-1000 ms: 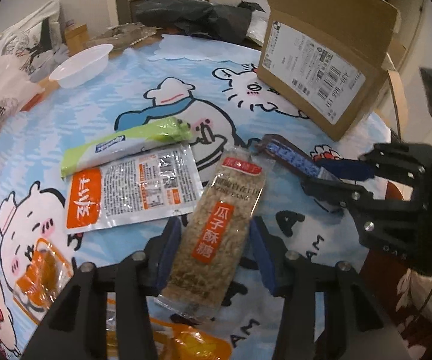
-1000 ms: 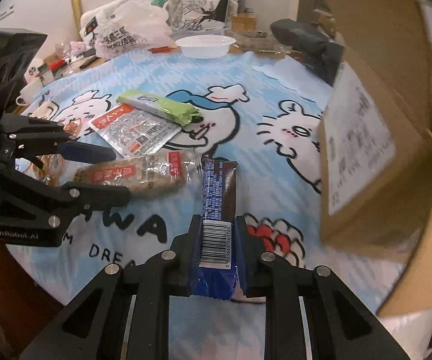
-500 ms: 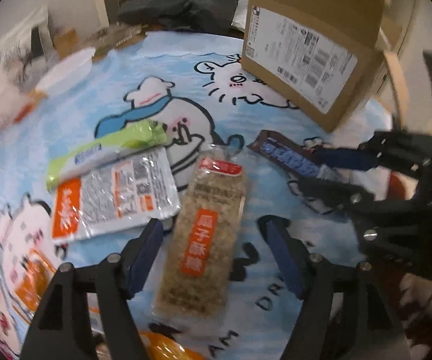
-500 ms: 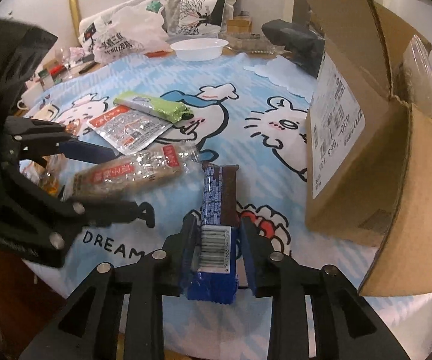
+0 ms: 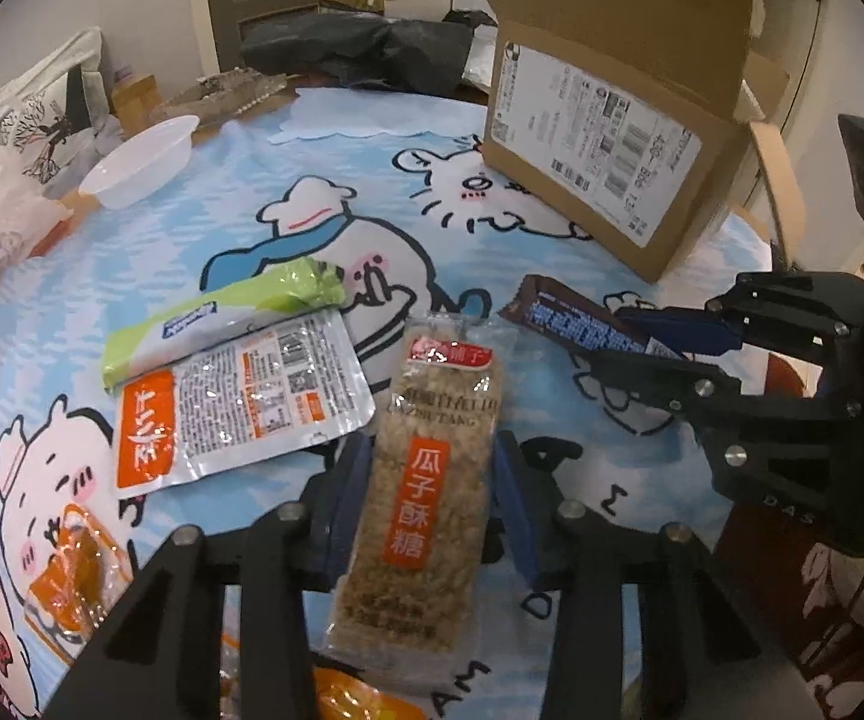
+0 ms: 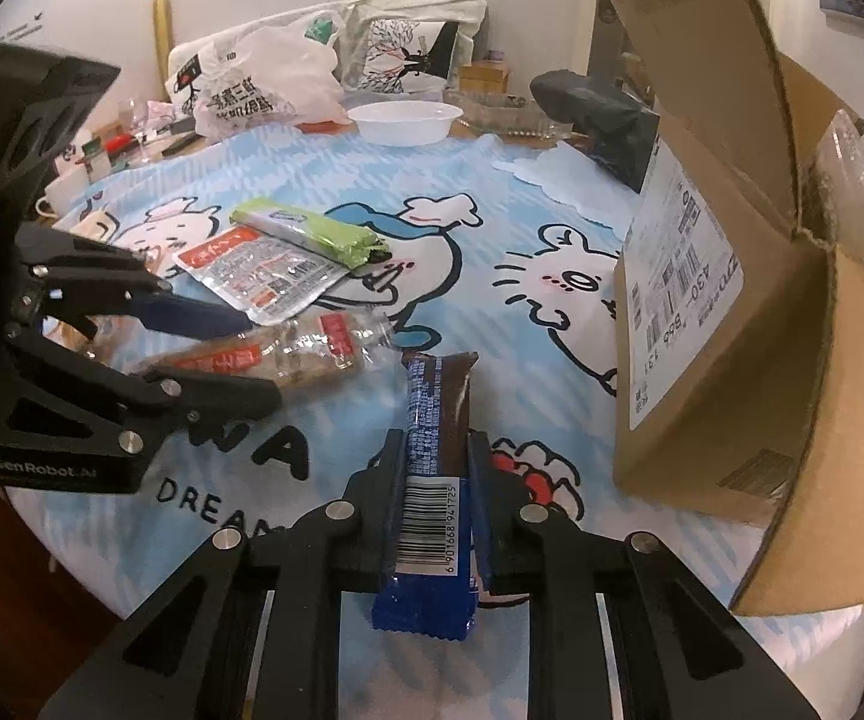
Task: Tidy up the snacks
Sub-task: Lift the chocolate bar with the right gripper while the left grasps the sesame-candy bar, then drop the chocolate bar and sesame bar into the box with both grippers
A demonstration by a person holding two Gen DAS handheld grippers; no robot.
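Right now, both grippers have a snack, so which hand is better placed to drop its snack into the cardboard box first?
The right. Its gripper, shut on the blue-and-brown bar, sits closest to the open cardboard box. The left gripper, shut on the seed brittle bar, is farther away, beyond the right one.

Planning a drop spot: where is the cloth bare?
Bare: between white bowl, green packet and cardboard box; also the strip between brown-blue bar and box. Crowded: around silver-orange pouch and seed brittle bar.
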